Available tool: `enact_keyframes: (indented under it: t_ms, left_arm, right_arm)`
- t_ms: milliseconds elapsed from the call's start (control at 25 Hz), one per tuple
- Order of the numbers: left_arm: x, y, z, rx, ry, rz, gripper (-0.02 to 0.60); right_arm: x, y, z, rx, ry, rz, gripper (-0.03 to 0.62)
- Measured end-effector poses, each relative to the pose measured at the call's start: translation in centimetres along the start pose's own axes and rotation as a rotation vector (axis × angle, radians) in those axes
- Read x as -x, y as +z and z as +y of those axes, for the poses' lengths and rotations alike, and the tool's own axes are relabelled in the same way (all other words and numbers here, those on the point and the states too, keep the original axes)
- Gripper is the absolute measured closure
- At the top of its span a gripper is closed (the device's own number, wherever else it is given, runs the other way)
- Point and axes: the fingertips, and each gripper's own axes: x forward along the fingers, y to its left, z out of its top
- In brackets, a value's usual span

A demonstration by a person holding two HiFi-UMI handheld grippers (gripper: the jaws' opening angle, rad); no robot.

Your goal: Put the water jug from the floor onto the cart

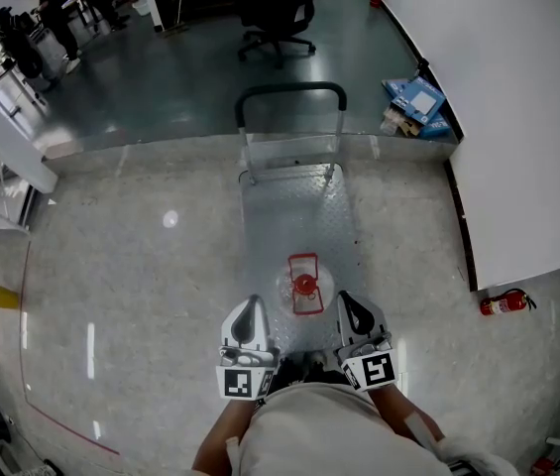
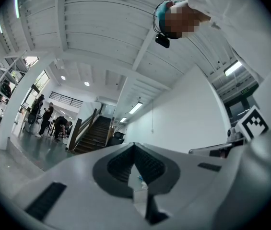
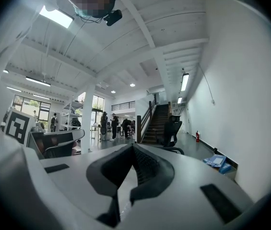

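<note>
A clear water jug (image 1: 304, 286) with a red cap and a red handle stands upright on the near end of the cart's metal deck (image 1: 294, 206). The cart's black push handle (image 1: 290, 91) is at the far end. My left gripper (image 1: 251, 303) is just left of the jug, close to my body, and my right gripper (image 1: 348, 299) is just right of it. Neither touches the jug. The left gripper (image 2: 134, 146) has its jaws together with nothing between them. The right gripper (image 3: 133, 147) is shut and empty too. Both point out level into the room.
A red fire extinguisher (image 1: 503, 302) lies at the foot of the white wall (image 1: 517, 117) on the right. Blue boxes (image 1: 418, 101) sit by the wall farther off. A black office chair (image 1: 280, 13) stands beyond the cart. A staircase (image 3: 157, 123) and people (image 3: 111, 124) are in the distance.
</note>
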Motion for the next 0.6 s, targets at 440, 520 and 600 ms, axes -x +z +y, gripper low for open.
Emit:
enact_keyframes:
  t_ms: [440, 520, 600]
  left_arm:
    - [-0.17, 0.03, 0.2, -0.003, 0.007, 0.001, 0.578]
    - [-0.26, -0.04, 0.17, -0.003, 0.003, 0.002, 0.578]
    - [-0.33, -0.07, 0.19, -0.003, -0.001, 0.002, 0.578]
  right_arm:
    - [-0.71, 0.1, -0.04, 0.019, 0.014, -0.003, 0.583]
    - [-0.8, 0.11, 0.08, 0.022, 0.017, -0.004, 0.583]
    - [-0.94, 0.18, 0.23, 0.026, 0.02, -0.008, 0.583]
